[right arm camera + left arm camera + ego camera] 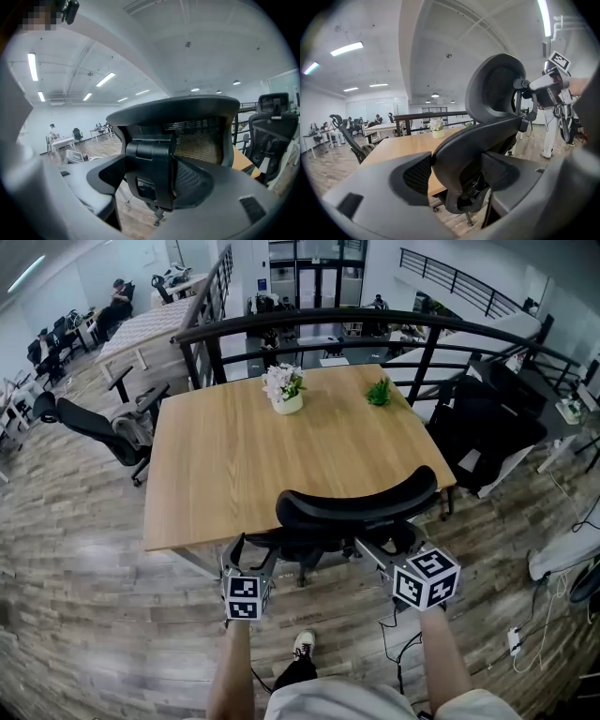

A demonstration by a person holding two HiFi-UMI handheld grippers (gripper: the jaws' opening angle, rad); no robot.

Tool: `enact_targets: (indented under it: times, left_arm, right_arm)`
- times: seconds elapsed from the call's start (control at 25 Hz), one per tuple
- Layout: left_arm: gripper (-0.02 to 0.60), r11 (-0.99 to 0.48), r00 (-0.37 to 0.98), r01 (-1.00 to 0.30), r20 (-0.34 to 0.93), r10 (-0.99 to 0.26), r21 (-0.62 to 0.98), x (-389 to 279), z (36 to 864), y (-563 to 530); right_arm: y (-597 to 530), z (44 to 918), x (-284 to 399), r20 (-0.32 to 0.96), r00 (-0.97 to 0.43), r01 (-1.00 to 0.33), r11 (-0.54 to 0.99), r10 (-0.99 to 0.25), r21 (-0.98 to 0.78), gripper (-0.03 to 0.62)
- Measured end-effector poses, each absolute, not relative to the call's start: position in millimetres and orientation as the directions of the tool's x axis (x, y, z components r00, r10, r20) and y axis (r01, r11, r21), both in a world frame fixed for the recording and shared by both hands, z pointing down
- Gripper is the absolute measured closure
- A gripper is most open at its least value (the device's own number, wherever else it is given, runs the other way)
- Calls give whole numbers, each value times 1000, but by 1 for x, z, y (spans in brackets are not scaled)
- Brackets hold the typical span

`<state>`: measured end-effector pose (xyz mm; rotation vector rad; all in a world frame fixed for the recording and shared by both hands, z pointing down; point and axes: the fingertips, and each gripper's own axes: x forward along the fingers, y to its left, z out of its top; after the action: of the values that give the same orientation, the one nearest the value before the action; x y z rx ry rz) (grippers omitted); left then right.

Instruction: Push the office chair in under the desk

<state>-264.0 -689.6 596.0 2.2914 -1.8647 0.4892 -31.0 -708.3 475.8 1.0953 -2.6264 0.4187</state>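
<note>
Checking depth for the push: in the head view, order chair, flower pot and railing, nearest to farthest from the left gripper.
1. Chair, at the left gripper, between its jaws.
2. Flower pot, far side of the desk.
3. Railing, behind the desk.

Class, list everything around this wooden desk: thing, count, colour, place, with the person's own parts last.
Desk: one, light wood, centre.
Office chair: one, black, at the desk's near edge.
Flower pot: one, white with pale flowers, desk's far side.
Small plant: one, green, desk's far right.
Left spare chair: one, black, left of the desk.
Right spare chair: one, black, right of the desk.
Railing: one, black, behind the desk.
Left tongs: one, grey, closed on the chair's back.
Right tongs: one, grey, closed on the chair's back.
</note>
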Motion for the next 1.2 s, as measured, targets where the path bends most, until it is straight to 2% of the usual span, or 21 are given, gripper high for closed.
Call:
enact_targets:
  times: [0.2,0.36,0.6,0.92,1.2]
  left_arm:
    - [221,-216,172,-973,382,-908,-76,-264,601,-671]
    - [221,-218,175,-973,386,-906,-71,-258,598,-649]
    - [221,-228,189,-972,365,-912,-65,-240,583,-617]
    - [222,-299,273,-954,340,-900,-26,-196,544,-556]
    - [245,-347,332,-938,287,-899,-2,-154,512,-494]
  right_arm:
    - [-703,471,-22,341,-627,-760,645,-700,-73,267]
    - [-690,470,-3,342,-603,-782,619,-721,-76,264]
    - [-657,468,28,330,-589,-797,597,-738,-89,266]
    - [-595,457,61,321,-581,-805,588,-748,-86,267]
    - [-528,451,88,331,-580,-800,597,-744,-61,286]
